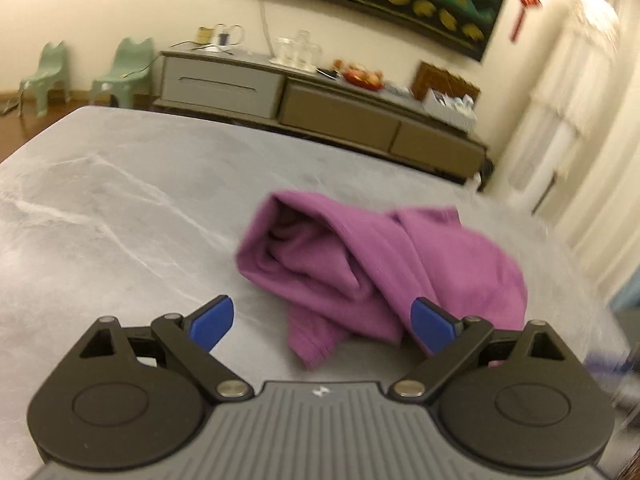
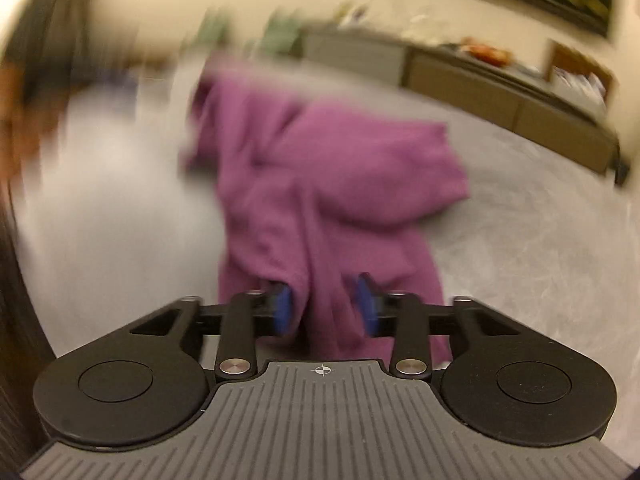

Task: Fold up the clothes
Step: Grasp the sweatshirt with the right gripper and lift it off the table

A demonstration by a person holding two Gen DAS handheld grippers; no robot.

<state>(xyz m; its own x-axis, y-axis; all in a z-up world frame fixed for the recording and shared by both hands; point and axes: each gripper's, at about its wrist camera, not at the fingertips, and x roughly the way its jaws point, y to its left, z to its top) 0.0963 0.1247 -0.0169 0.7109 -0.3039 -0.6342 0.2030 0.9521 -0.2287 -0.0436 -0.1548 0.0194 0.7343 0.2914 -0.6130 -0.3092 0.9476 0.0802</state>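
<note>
A crumpled purple garment [image 1: 360,264] lies bunched on the grey marbled table [image 1: 120,208]. My left gripper [image 1: 322,320] is open wide, its blue pads on either side of the garment's near edge, holding nothing. In the right wrist view, which is blurred by motion, the purple garment [image 2: 320,176] stretches away from my right gripper [image 2: 326,308]. Its blue pads [image 2: 282,312] are part closed around a fold of the cloth that runs between them.
A long low cabinet [image 1: 320,108] with glassware and a fruit bowl stands beyond the table's far edge. Two green child chairs [image 1: 120,72] stand by the wall at the left. White curtains [image 1: 580,120] hang at the right.
</note>
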